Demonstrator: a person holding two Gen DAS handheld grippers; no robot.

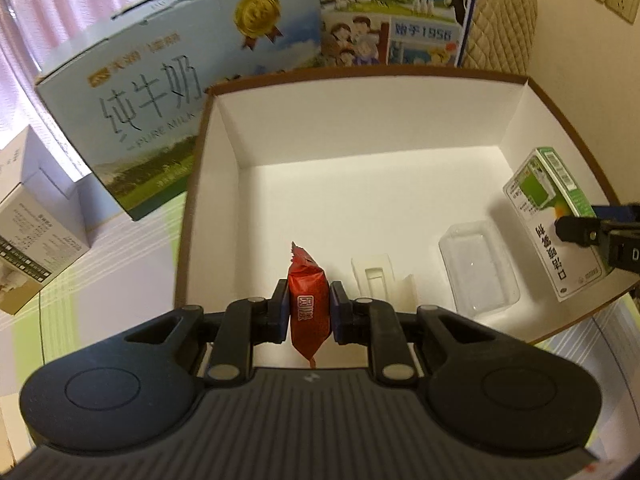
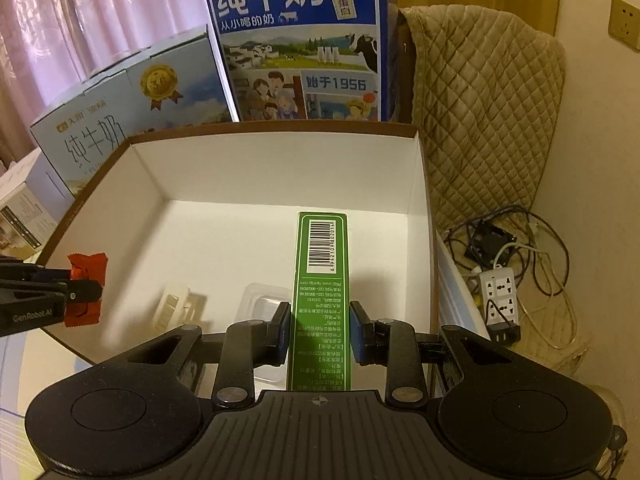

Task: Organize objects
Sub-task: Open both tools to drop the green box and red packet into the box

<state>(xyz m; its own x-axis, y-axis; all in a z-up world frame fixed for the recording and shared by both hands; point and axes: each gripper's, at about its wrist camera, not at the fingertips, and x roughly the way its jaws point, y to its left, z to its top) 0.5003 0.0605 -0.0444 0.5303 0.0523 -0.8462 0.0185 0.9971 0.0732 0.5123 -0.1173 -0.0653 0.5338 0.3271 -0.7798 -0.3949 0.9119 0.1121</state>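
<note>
Milk cartons stand at the far left, behind the open white box. Your left gripper is closed on a red snack packet, which it holds above the near left part of the box floor. To the right, a small white holder and a clear plastic tray lie on the floor. Your right gripper pinches a tall green carton over the near right side of the box.

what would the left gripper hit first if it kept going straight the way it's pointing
Probably the white floor of the open box. The left gripper, shut on the red packet, points down into a bare patch; depth is uncertain.
</note>
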